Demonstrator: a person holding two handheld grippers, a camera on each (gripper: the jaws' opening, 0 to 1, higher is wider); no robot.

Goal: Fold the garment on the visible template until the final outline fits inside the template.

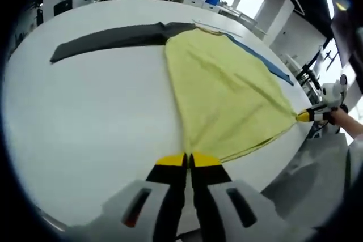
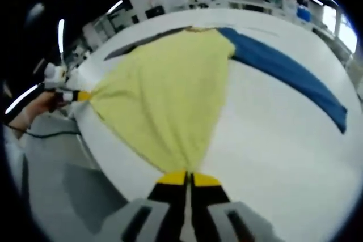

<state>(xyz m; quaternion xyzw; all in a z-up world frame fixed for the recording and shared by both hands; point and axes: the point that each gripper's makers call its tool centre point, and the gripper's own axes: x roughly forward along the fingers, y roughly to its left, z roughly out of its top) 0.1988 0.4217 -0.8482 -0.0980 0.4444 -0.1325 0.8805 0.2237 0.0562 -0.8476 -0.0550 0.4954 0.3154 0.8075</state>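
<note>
Large white table (image 1: 85, 134), bare and wide around the cloth, with its near edge curving just under both tools. Beyond the far edge, a bright lab room with benches, shelves and ceiling strip lights; grey floor below the near edge.

Spread on the table, a yellow garment (image 1: 221, 94), fanned out from a narrow far end to a broad near hem, both near corners pulled taut to the table edge. Dark grey sleeve (image 1: 108, 38) stretched out flat to the far left; blue sleeve (image 2: 289, 72) stretched to the right, lying flat and well clear of the table rim. No template outline to be made out on the white surface.

Left gripper (image 1: 188, 161), jaws closed narrow on one near corner of the hem. Right gripper (image 2: 188, 178), jaws likewise pinched together on the other near corner. Seen from the left gripper view, the right one far right at the table edge, a hand (image 1: 343, 118) behind it.
</note>
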